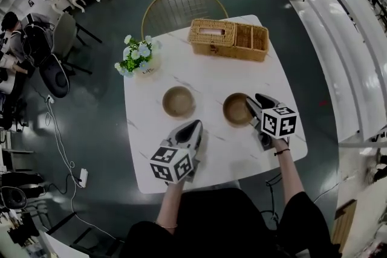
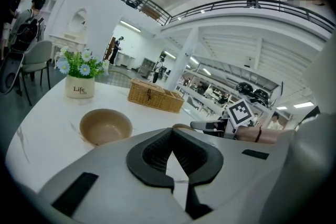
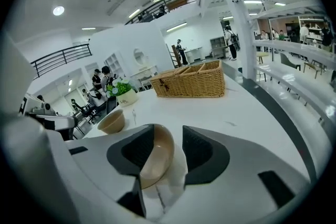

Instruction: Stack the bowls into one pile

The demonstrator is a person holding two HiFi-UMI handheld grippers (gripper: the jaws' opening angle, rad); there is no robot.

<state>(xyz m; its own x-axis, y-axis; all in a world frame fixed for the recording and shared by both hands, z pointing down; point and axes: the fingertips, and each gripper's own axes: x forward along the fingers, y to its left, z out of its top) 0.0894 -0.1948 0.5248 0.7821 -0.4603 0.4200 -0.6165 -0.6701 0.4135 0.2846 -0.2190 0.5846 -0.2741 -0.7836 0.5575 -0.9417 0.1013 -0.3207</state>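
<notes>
Brown left bowl (image 1: 179, 101) and right bowl (image 1: 237, 109) sit apart, unstacked, on the white table (image 1: 211, 72). Right gripper (image 3: 161, 152): jaws spread wide astride the right bowl's rim, not clamping it. Left gripper (image 2: 173, 152): jaws together, empty, near the left bowl.

The left claw (image 1: 195, 125) sits at lower centre of the head view, jaws closed together, nose angled up the frame. The right claw (image 1: 256, 99), at centre right, has its jaws spread wide apart. The left forearm (image 1: 169, 205) and the right forearm (image 1: 291, 173) reach up from the bottom edge.
</notes>
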